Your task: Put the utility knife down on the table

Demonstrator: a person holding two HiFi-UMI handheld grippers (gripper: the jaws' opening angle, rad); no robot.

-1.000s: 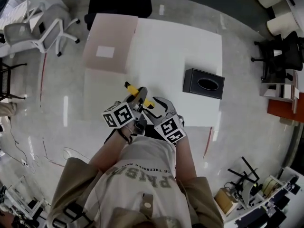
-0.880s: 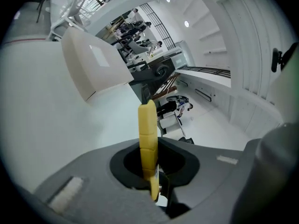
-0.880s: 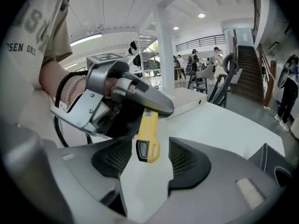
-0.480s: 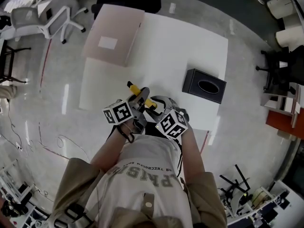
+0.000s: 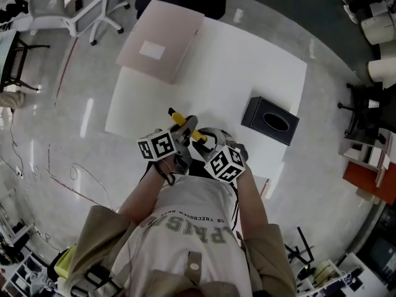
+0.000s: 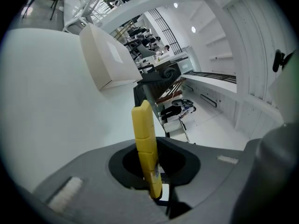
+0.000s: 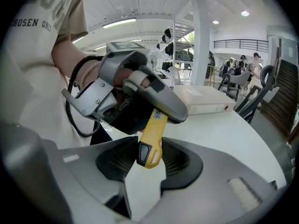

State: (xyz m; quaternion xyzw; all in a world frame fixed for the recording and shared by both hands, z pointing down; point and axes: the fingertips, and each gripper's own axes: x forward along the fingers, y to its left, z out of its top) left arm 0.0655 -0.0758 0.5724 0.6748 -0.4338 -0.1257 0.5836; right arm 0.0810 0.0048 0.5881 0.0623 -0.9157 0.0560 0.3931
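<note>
A yellow utility knife [image 5: 178, 116] hangs just above the white table [image 5: 247, 73], near its front edge. My left gripper [image 5: 184, 126] is shut on the middle of the knife [image 6: 145, 139], whose front end sticks out past the jaws; these jaws have just been opening slightly. My right gripper [image 5: 203, 140] comes in from the right. In the right gripper view the knife's rear end [image 7: 152, 141] sits between that gripper's [image 7: 149, 161] jaws, which have just been closing and now touch it on both sides. The left gripper [image 7: 140, 92] shows there too, over the knife.
A black tissue box [image 5: 270, 120] stands on the table to the right of the grippers. A pale flat box [image 5: 161, 48] lies at the table's far left corner. Office chairs [image 5: 80, 5] stand on the floor beyond the table.
The right gripper has rolled and its jaws have closed in on the knife's rear end. Both hands have sunk a little toward the table. The left gripper still has the knife.
</note>
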